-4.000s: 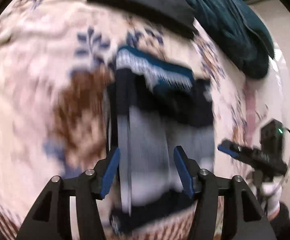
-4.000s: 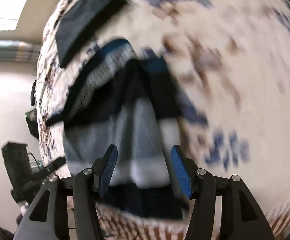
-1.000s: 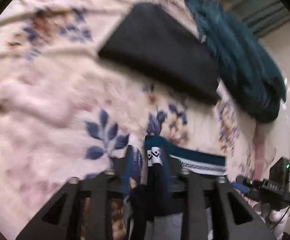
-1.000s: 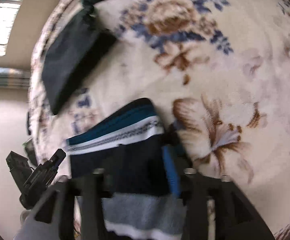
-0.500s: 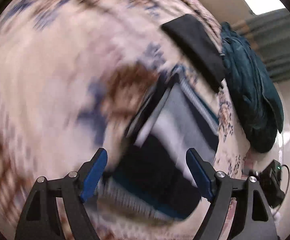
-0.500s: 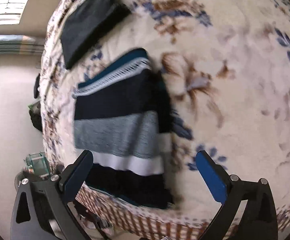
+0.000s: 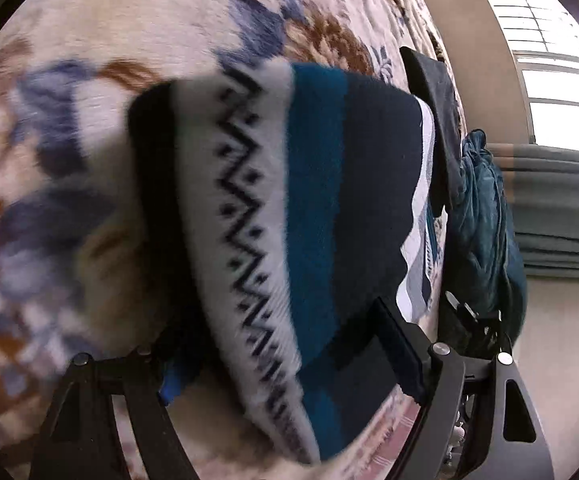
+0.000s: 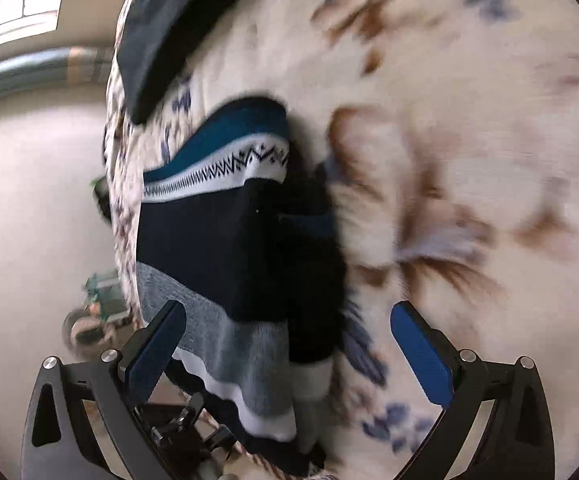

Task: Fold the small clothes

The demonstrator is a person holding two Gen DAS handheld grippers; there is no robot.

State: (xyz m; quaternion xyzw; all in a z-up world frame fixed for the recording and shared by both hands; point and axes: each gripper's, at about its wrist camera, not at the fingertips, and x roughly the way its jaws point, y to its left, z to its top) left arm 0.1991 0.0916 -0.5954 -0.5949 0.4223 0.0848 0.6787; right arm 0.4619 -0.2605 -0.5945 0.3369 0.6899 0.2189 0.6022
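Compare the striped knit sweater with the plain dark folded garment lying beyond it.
The striped knit sweater carries teal, white zigzag, navy and grey bands; the plain dark folded garment is one colour. The sweater looks larger and lies nearer the grippers. Both lie folded on the floral blanket.

Floral blanket (image 7: 137,12) (blurred), window (image 7: 549,56), grey curtain (image 7: 561,208)

A bed spread with a cream floral blanket (image 7: 137,12) is seen beside a beige wall (image 8: 29,200); daylight is admitted through a blinded window (image 7: 549,60) above grey-green curtains (image 7: 561,208).
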